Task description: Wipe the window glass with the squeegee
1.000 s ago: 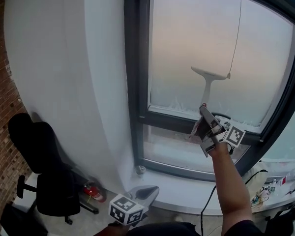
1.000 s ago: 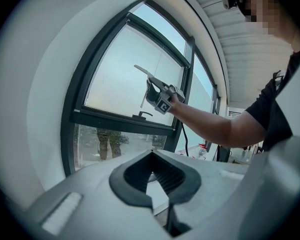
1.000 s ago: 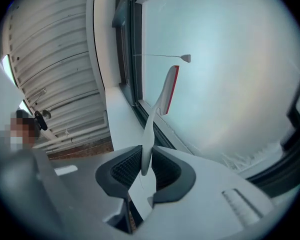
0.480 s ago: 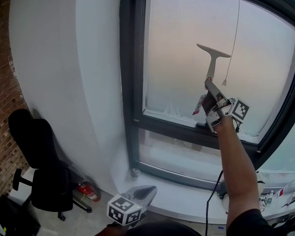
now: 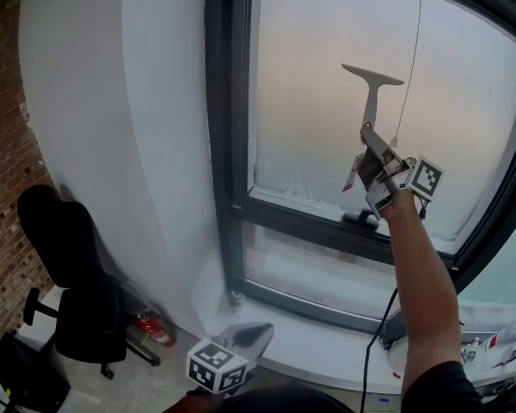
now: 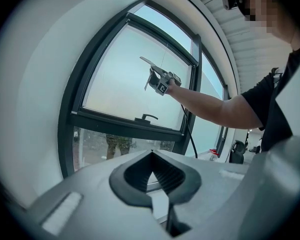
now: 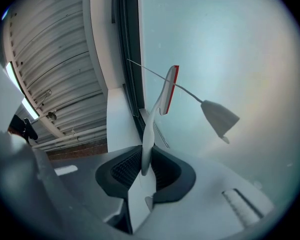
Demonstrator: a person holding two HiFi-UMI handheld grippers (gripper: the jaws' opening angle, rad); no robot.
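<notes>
1. While the squeegee [image 5: 373, 89] stands upright against the upper window glass [image 5: 305, 76], its blade is at the top and its handle runs down into the right claw [image 5: 376, 155]. Whether the blade touches the pane cannot be confirmed from where I stand.
2. Right claw: shut on the thin handle's lower end, pads on its flat sides, arm stretched up.
3. Handling, judged: light, stiff plastic with a soft red-edged blade [image 7: 173, 84]. The slim handle may twist under pressure, so holding nearer the neck would steady a stroke.
4. Left claw [image 5: 248, 337]: closed on nothing and held low near the sill, well away from the work.
5. Nearby: a pull cord [image 5: 413, 50] hangs just beside the blade and could snag. A dark frame [image 5: 228, 127] borders the pane, with a latch handle [image 5: 361, 219] below. An office chair [image 5: 69, 291] is on the floor, far left.
</notes>
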